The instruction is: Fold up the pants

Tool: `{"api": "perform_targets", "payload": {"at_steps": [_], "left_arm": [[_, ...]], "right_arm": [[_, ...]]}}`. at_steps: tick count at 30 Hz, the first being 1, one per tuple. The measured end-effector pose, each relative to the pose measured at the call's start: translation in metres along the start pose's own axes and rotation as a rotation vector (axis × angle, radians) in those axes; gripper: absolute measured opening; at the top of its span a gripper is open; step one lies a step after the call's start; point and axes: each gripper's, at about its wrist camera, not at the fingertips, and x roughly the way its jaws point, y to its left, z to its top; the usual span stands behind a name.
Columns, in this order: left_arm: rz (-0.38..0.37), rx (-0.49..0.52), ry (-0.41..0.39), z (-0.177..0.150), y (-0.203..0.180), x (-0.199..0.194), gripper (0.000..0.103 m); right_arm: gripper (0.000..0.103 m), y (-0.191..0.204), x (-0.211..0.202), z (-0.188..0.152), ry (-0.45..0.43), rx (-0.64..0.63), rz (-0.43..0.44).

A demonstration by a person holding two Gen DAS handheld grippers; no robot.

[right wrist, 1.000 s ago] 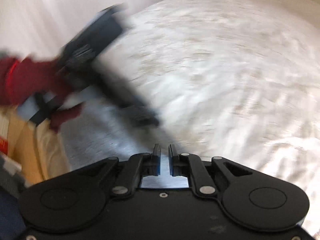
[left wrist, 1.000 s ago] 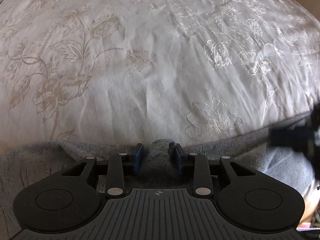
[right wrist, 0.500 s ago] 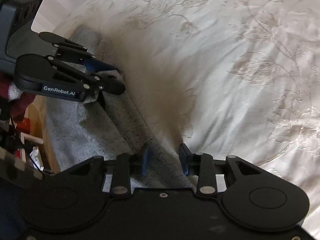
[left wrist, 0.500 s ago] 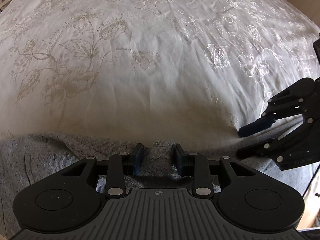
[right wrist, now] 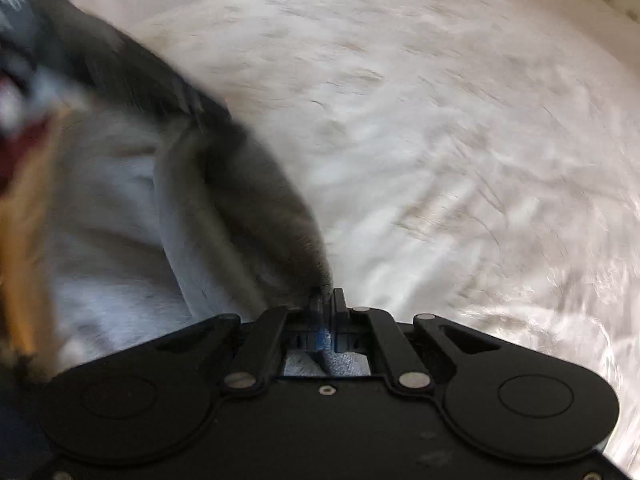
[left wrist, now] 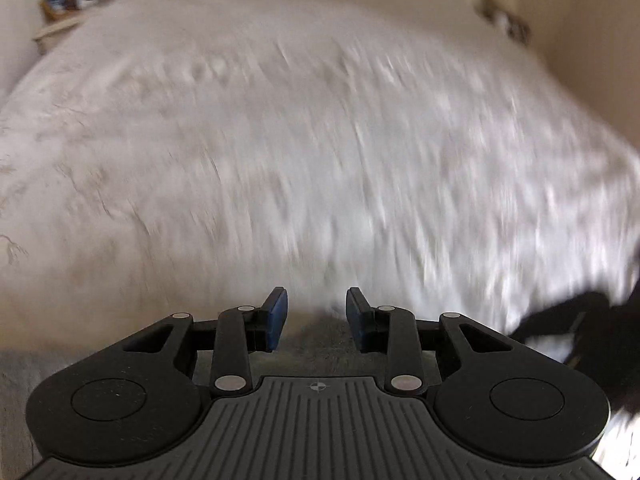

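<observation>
A white bedspread (left wrist: 320, 140) filled most of both views, its pattern smeared by motion blur. In the left wrist view a small shelf (left wrist: 68, 4) with a few indistinct items sat at the upper left corner, and some dark clutter (left wrist: 508, 24) showed against the beige wall at the upper right; what it was could not be told. Nothing lay on the bedspread ahead of either tool.

The left gripper (left wrist: 316, 312) pointed across the bed from the bottom centre of its frame, its blue-padded fingers spread apart. Grey cloth of the pants (left wrist: 316, 344) showed low between them, but whether the pads touched it could not be told. A dark blurred shape at the right edge, likely the right gripper (left wrist: 580, 320), sat just off the bedspread's edge.

Only the right wrist view showed the pants (right wrist: 224, 200) at length: a grey band ran from the upper left of the frame down to the bottom centre, pale on its left side, shadowed on its right. There the right gripper (right wrist: 328, 300) had its fingers pressed together, pinching an edge of the cloth. A dark blurred form at the upper left, likely the left gripper (right wrist: 60, 40), lay at the band's far end, with a red smear and a tan strip at the left edge.
</observation>
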Motion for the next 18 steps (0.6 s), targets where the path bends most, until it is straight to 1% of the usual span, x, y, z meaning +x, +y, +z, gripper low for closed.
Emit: {"api": "perform_targets", "payload": {"at_steps": [1, 3, 4, 5, 6, 7, 9, 10, 11, 12, 14, 16, 17, 18], "left_arm": [[0.001, -0.017, -0.006, 0.004, 0.003, -0.001, 0.032], [0.009, -0.022, 0.001, 0.006, 0.006, -0.003, 0.032], [0.012, -0.013, 0.005, 0.002, 0.007, -0.005, 0.031], [0.009, -0.001, 0.015, -0.003, 0.008, -0.007, 0.032], [0.003, 0.013, 0.03, -0.009, 0.008, -0.008, 0.032], [-0.004, 0.027, 0.049, -0.017, 0.008, -0.009, 0.032], [-0.024, 0.047, 0.091, -0.028, 0.001, -0.006, 0.031], [-0.041, 0.058, 0.117, -0.035, -0.002, -0.003, 0.031], [-0.057, 0.074, 0.136, -0.041, -0.006, 0.0, 0.031], [-0.066, 0.09, 0.144, -0.044, -0.01, 0.001, 0.032], [-0.099, 0.138, 0.15, -0.048, -0.021, 0.007, 0.032], [-0.114, 0.187, 0.154, -0.05, -0.03, 0.016, 0.032], [-0.117, 0.201, 0.156, -0.049, -0.033, 0.021, 0.032], [-0.119, 0.214, 0.154, -0.047, -0.034, 0.027, 0.032]], "right_arm": [[0.003, 0.0, 0.012, -0.001, 0.019, 0.004, -0.018], [0.006, -0.001, 0.033, -0.002, 0.054, 0.021, -0.021], [0.006, -0.002, 0.035, -0.001, 0.044, 0.047, -0.024], [0.009, -0.007, 0.031, 0.001, 0.027, 0.092, -0.024], [0.012, -0.012, 0.024, 0.001, 0.0, 0.145, -0.026], [0.015, -0.02, 0.011, -0.001, -0.044, 0.195, -0.056], [0.022, -0.028, -0.014, -0.004, -0.107, 0.264, -0.179], [0.022, -0.032, -0.029, -0.009, -0.13, 0.301, -0.227], [0.013, -0.032, -0.043, -0.014, -0.157, 0.332, -0.24], [0.007, -0.028, -0.058, -0.02, -0.18, 0.342, -0.219], [0.006, -0.006, -0.072, -0.028, -0.18, 0.289, -0.189], [0.006, 0.017, -0.076, -0.038, -0.16, 0.246, -0.128], [0.006, 0.029, -0.072, -0.041, -0.136, 0.238, -0.101], [0.006, 0.045, -0.066, -0.044, -0.109, 0.22, -0.092]]}}
